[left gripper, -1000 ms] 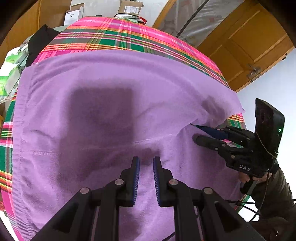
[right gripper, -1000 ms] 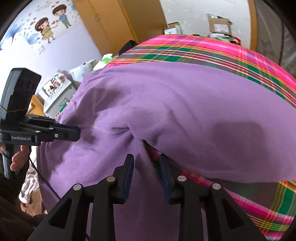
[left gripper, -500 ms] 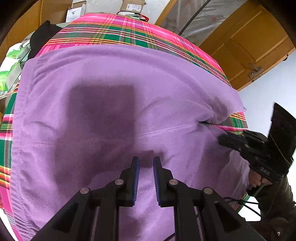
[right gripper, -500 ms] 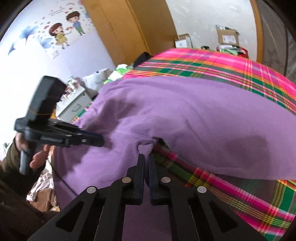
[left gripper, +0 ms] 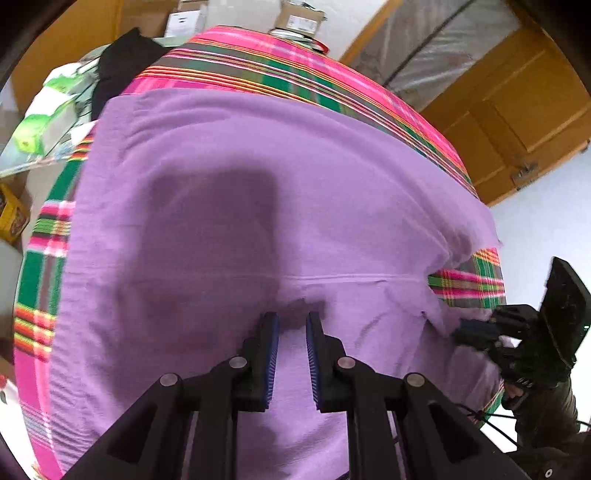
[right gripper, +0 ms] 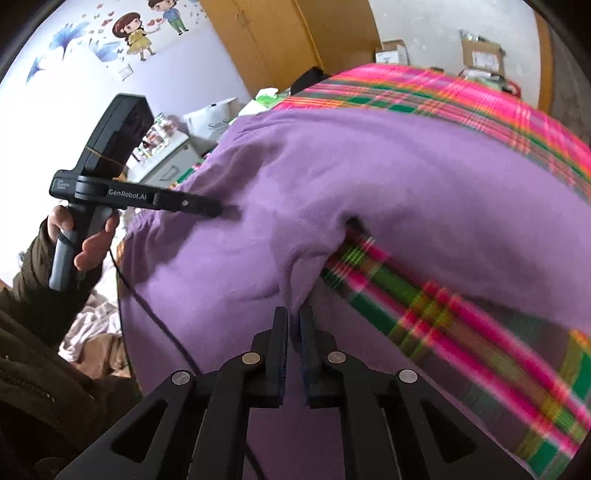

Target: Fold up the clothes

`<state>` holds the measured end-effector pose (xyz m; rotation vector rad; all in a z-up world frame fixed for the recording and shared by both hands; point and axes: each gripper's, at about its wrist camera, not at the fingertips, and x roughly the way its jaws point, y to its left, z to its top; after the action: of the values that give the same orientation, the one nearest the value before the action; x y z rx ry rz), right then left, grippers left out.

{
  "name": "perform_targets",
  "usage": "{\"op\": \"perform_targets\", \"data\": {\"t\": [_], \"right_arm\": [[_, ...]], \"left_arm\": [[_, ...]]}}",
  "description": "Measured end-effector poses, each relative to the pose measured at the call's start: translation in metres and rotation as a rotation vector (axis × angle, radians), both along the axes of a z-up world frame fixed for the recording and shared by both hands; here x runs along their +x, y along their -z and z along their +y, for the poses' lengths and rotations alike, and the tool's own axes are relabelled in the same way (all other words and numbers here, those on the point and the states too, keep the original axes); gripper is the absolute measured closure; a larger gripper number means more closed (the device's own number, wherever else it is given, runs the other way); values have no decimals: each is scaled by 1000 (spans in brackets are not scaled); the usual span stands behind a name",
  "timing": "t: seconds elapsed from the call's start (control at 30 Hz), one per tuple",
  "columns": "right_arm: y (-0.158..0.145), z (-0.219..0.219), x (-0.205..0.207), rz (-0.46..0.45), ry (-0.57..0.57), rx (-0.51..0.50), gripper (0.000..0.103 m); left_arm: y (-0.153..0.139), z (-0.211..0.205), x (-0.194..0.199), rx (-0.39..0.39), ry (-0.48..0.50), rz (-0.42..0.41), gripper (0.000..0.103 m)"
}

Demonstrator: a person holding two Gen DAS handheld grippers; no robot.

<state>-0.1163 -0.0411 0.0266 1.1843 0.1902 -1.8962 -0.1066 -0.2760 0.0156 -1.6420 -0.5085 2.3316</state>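
A purple garment (left gripper: 258, 184) lies spread over a plaid-covered table (left gripper: 295, 70). My left gripper (left gripper: 291, 321) hovers low over its near middle, just below a seam, jaws apart with only flat cloth under them. In the right wrist view the left gripper (right gripper: 225, 211) has its tips at the cloth. My right gripper (right gripper: 293, 317) pinches a fold of the purple garment (right gripper: 406, 184) where the cloth meets the bare plaid (right gripper: 443, 288). Its jaws are opening a little, with the fold still between the pads. The left wrist view shows the right gripper (left gripper: 461, 332) at the garment's right edge.
Cardboard boxes (left gripper: 299, 18) and a black garment (left gripper: 122, 55) sit beyond the table's far end. A wooden door (left gripper: 517, 92) stands at the right. A white cabinet (right gripper: 162, 162) and a heap of clothes (right gripper: 92, 325) are at the left, by the person's hand (right gripper: 92, 243).
My right gripper closed on a fold of the garment's edge and drew it back, baring more plaid. The left gripper shifted over the cloth, jaws unchanged.
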Motion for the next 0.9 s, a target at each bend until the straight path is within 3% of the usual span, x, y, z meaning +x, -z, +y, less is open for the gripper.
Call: {"op": "perform_targets", "data": {"t": [0.17, 0.3, 0.53, 0.83, 0.9], "right_arm": [[-26, 5, -13, 78, 79, -57, 90], [-20, -18, -27, 83, 94, -67, 85], [15, -47, -29, 73, 73, 54, 85], [18, -33, -22, 85, 68, 115, 84], [16, -34, -23, 70, 73, 127, 84]], "left_arm": [[-11, -15, 4, -7, -49, 28, 88], [-19, -31, 6, -17, -90, 41, 88], [-11, -46, 6, -55, -119, 11, 88], [1, -60, 3, -22, -119, -13, 88], [-2, -62, 1, -49, -124, -9, 88]]}}
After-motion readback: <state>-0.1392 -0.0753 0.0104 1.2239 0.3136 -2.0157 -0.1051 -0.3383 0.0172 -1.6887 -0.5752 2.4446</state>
